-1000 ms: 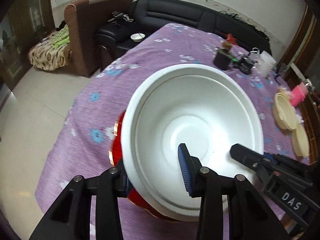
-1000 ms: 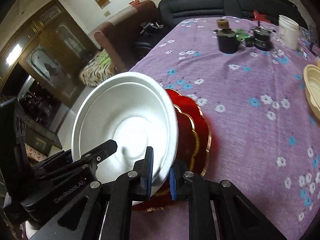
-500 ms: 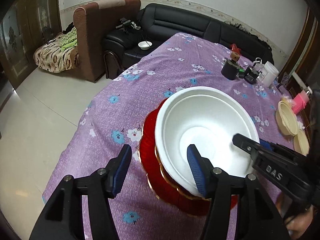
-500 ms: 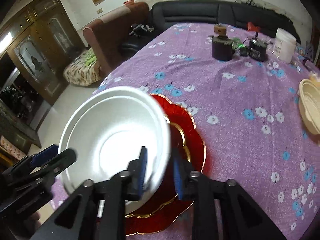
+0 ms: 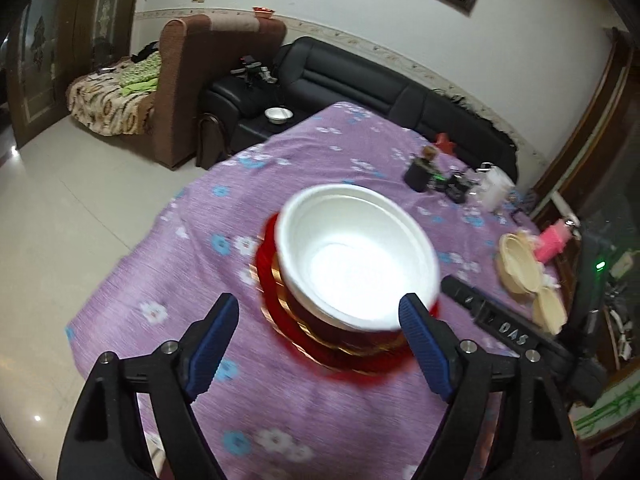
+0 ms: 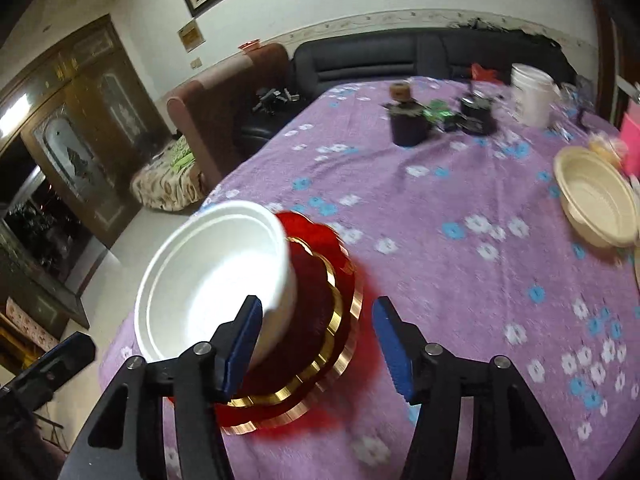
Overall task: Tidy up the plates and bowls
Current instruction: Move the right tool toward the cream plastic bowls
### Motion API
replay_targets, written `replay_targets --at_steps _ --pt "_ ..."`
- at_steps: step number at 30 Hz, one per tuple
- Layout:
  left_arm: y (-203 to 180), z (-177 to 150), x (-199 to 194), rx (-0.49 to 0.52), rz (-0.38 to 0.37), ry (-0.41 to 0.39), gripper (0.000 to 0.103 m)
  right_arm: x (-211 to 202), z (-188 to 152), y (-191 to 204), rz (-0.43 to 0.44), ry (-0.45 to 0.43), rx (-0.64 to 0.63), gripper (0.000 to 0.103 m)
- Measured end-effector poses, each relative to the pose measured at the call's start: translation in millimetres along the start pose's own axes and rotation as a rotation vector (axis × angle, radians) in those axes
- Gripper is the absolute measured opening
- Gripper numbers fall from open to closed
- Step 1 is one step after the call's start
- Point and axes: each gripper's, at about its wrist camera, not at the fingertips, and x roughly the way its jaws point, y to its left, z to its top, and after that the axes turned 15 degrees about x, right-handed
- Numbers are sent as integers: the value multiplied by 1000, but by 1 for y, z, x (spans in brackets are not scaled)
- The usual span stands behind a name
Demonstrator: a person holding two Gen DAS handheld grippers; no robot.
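Observation:
A white bowl sits on a stack of red gold-rimmed plates on the purple flowered tablecloth. It also shows in the right wrist view, white bowl on red plates. My left gripper is open and empty, held back above the near side of the stack. My right gripper is open and empty, its left finger in front of the bowl's wall. Cream bowls lie at the table's right; they also show in the left wrist view.
At the far end of the table stand a dark cup, a black device and a white tub. A pink object is by the cream bowls. A black sofa and brown armchair stand beyond.
Both grippers let go of the white bowl, opened wide and drew back and up. The bowl now rests on the red plates.

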Motion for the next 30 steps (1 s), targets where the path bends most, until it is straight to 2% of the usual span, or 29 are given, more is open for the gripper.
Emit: replay_targets --at_steps 4,10,13,17,20,24,30 --pt "-37 -8 -2 69 -50 -6 83 -11 -9 -38 -20 21 58 63" --pt "-94 -20 -2 238 -56 -4 83 -26 -10 -108 -74 11 182 63" --pt "-112 -27 2 276 -92 20 83 -36 -7 -141 -99 -17 259 63" --pt "-125 -34 10 288 -99 46 83 -48 -1 -189 -145 -77 372 63" --pt "-131 -38 17 290 -101 70 83 -56 -3 -217 -150 -89 440 63" --pt "-140 -44 26 299 -100 99 83 -62 -9 -236 -138 -107 472 63" --pt "-166 -51 41 360 -92 121 83 -65 -18 -237 -163 -171 407 65"
